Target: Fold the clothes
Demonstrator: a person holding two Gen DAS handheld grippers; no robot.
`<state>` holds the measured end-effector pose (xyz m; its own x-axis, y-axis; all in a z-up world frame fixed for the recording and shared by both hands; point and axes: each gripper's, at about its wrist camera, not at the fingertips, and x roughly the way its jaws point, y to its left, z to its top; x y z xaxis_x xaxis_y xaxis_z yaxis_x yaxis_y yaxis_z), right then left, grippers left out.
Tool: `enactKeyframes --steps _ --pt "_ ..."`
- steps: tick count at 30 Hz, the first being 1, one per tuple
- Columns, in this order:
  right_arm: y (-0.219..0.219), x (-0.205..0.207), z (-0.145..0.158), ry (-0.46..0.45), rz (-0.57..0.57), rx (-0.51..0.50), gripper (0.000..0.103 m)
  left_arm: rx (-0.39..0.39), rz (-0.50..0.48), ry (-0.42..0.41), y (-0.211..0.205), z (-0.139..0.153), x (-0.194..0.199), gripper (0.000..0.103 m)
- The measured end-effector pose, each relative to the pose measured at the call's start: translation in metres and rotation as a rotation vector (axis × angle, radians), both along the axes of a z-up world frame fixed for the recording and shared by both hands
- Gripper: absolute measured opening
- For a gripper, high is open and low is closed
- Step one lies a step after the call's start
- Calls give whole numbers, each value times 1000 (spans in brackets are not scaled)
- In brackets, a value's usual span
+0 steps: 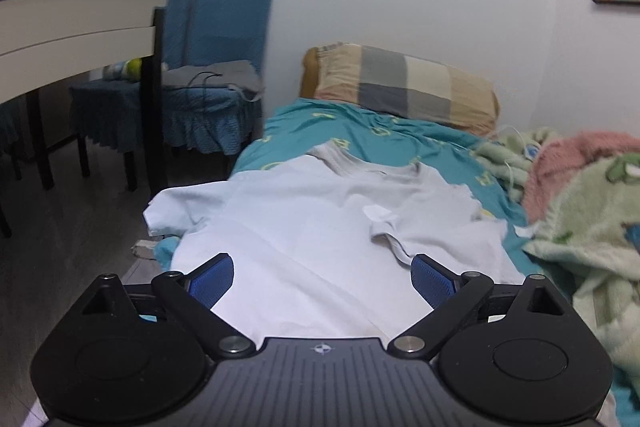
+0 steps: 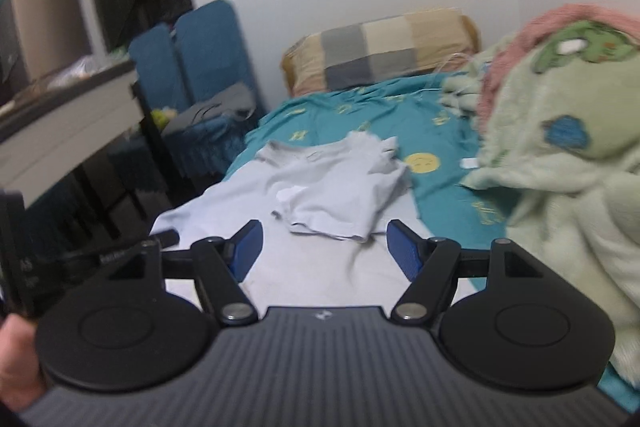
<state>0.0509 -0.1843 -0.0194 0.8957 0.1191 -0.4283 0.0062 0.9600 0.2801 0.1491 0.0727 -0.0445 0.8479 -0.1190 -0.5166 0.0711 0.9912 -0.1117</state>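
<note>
Pale T-shirt (image 1: 304, 239) flat on the bed (image 2: 440, 131), its right sleeve folded inward. Both tongs, left (image 1: 322, 281) and right (image 2: 324, 251), spread empty above its hem; next, you fold the left sleeve.

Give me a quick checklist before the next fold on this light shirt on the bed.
1. Left tool open and empty: ok.
2. Right tool open and empty: ok.
3. Shirt lying on the teal sheet: ok.
4. One sleeve already folded over the body: ok.
5. Other sleeve on the bed: not ok, it hangs past the bed edge.
6. Fleece blanket apart from the shirt: ok in the right wrist view.
</note>
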Motion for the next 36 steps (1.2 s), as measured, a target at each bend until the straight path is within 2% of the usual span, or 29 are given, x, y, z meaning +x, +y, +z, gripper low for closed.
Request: enactKeyframes --steps 4,7,10,13,16,18,22,24,26,27,30,31,33,36 --pt "-25 2 -3 -4 -53 121 70 -26 -59 34 -11 -9 -5 93" --pt "-43 9 -8 11 -117 174 70 -20 -78 43 -16 -15 -2 89" --pt "-65 15 -15 34 -188 231 70 80 -142 30 -36 -18 11 89" --pt "-86 20 -23 61 -246 297 71 208 -256 26 -68 -26 33 86" --pt "-99 25 -31 87 -274 330 72 239 -301 54 -90 -41 69 85" --pt "-103 30 -37 106 -279 345 72 188 -258 90 -92 -52 102 84" --pt "-109 43 -52 152 -278 388 72 -37 -111 202 -74 -79 167 74" --pt "-112 49 -57 167 -272 414 72 -158 -59 247 -64 -93 189 65" --pt "-114 56 -61 174 -266 426 72 -236 -28 265 -61 -102 202 47" --pt "-114 58 -63 179 -267 428 72 -245 -19 262 -63 -104 207 43" --pt "-116 62 -69 204 -267 452 72 -182 -64 228 -75 -98 219 9" --pt "-115 62 -70 212 -266 463 72 -156 -91 212 -80 -92 223 3" --pt "-112 60 -71 216 -261 466 72 -112 -125 158 -88 -74 231 3" --pt "-107 59 -69 214 -255 443 72 -90 -127 103 -98 -42 255 3"
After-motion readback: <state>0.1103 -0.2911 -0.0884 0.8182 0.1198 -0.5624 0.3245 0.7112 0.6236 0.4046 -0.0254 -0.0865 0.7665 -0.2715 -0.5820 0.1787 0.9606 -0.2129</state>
